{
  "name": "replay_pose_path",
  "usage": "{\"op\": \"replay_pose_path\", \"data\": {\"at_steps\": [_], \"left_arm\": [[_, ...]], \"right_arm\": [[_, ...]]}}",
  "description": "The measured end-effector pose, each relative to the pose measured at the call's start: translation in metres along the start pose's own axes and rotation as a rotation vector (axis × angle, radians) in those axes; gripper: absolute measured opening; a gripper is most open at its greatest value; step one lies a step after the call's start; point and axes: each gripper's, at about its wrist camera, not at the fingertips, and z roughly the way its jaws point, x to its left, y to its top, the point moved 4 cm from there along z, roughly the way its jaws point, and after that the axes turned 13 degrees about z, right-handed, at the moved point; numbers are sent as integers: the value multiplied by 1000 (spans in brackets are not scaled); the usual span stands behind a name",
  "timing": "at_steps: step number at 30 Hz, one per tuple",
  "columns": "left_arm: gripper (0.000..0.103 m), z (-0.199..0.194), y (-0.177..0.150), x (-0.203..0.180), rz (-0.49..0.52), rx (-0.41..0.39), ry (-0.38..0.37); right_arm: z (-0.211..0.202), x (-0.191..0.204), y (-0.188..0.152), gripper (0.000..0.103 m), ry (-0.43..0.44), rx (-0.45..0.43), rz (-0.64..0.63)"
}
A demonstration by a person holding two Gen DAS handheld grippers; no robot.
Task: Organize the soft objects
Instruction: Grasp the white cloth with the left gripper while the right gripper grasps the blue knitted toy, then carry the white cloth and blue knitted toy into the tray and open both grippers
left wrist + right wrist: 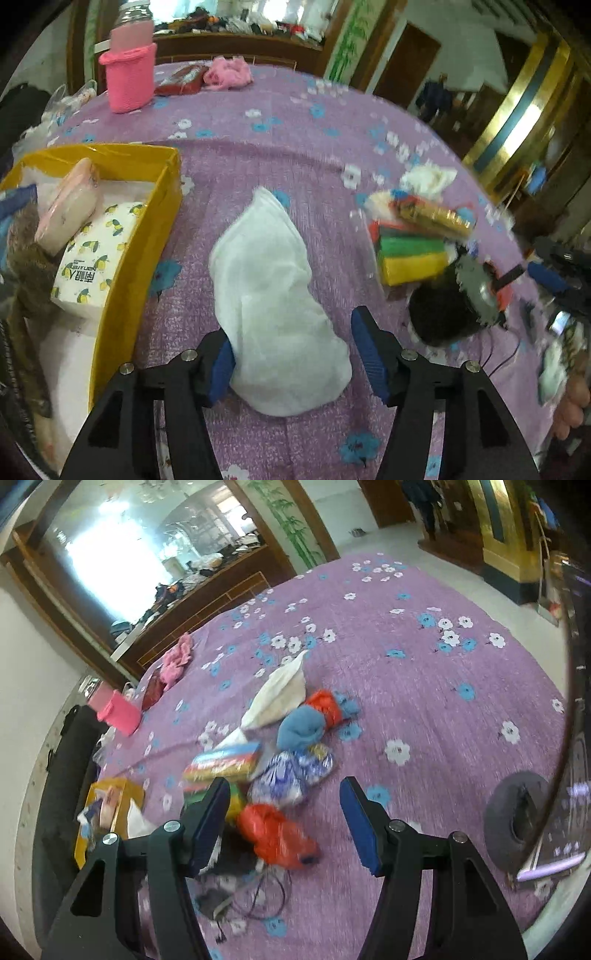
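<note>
1. Two grippers in view, both spread wide with nothing between the blue pads.
2. Left gripper (297, 363) low over the purple floral tablecloth (295, 140); left finger's blue pad (221, 373) touching the near edge of a soft white folded cloth (273, 306), right pad apart from it.
3. White cloth flat on the tabletop, near end between the left fingers, far end pointing away.
4. Just left of the cloth: open yellow cardboard box (147, 236) holding a white tissue pack with lemon print (94, 258), a pale pink soft pack (70, 210) leaning on it, and something brown and furry at the box's left side.
5. Far left corner: pink knitted holder (129, 79) with a bottle standing in it; beside it a dark red packet (181, 79) and a crumpled pink cloth (227, 74).
6. Right of the white cloth: stack of green and yellow sponges (412, 254) with a gold-wrapped pack on top, blurred; dark round object nearer.
7. Right gripper (284, 819) released, above a cluster of soft things.
8. Orange crumpled bag (275, 836) between and just beyond the right fingers, contact unclear due to blur.
9. Beyond it: blue-and-white patterned bag (291, 775), blue rolled cloth (301, 727), second orange item, cream folded cloth (280, 696).
10. Black cable loops (258, 897) on the tablecloth under the right gripper.
</note>
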Motion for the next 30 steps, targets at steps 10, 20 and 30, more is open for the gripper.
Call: {"op": "replay_pose_path", "data": {"at_steps": [10,20,30], "left_arm": [[68,1,-12,-1,40,-76,6],[64,-1,-12,8,-3,-98,-63],[17,5,-11,14,-40,-90,-131]], "right_arm": [[62,-17,39,60,-89,89,126],[99,2,56,60,-215,83,56],[59,-3,53,35,-206,17,12]]}}
